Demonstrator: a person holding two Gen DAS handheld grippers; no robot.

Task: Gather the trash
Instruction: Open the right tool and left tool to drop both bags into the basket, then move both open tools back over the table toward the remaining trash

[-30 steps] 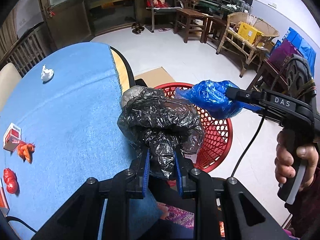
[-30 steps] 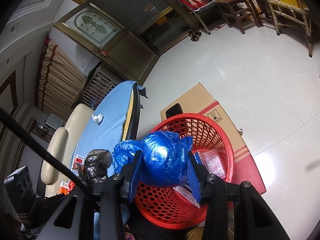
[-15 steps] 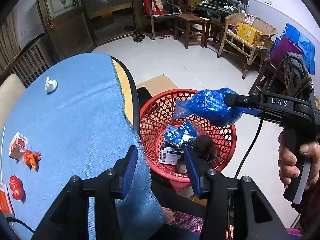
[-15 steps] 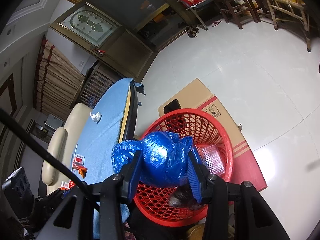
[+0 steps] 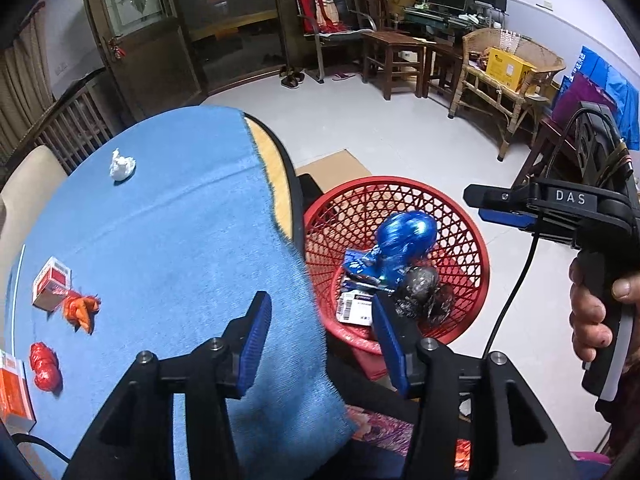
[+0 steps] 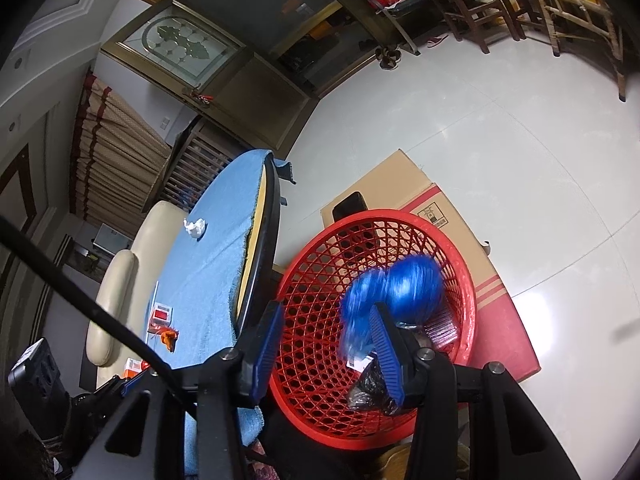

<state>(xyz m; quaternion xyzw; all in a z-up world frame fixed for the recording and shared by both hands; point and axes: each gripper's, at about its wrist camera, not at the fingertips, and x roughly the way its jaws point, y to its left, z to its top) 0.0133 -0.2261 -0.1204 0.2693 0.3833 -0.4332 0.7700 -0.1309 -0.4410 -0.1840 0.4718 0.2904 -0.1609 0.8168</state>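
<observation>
A red mesh basket (image 5: pixel 472 240) (image 6: pixel 304 280) stands on the floor beside the blue-clothed round table (image 5: pixel 160 248). A blue plastic bag (image 5: pixel 404 240) (image 6: pixel 396 288) is motion-blurred inside the basket, above a crumpled black bag (image 5: pixel 420 284) (image 6: pixel 368 384) and small packets. My left gripper (image 5: pixel 320 340) is open and empty over the table's edge. My right gripper (image 6: pixel 328 344) is open and empty above the basket; it also shows in the left wrist view (image 5: pixel 500 208). On the table lie a white paper wad (image 5: pixel 122 166), an orange scrap (image 5: pixel 80 310), a red wrapper (image 5: pixel 44 366) and a small carton (image 5: pixel 52 288).
A flat cardboard box (image 6: pixel 440 216) lies under the basket. A cream chair (image 6: pixel 116 288) stands at the table's far side. Wooden chairs and a wicker seat (image 5: pixel 508 76) line the far wall across open white floor. An orange box (image 5: pixel 12 392) sits at the table's left edge.
My left gripper opened and the black bag dropped into the basket. Then my right gripper opened and the blue bag fell into the basket.
</observation>
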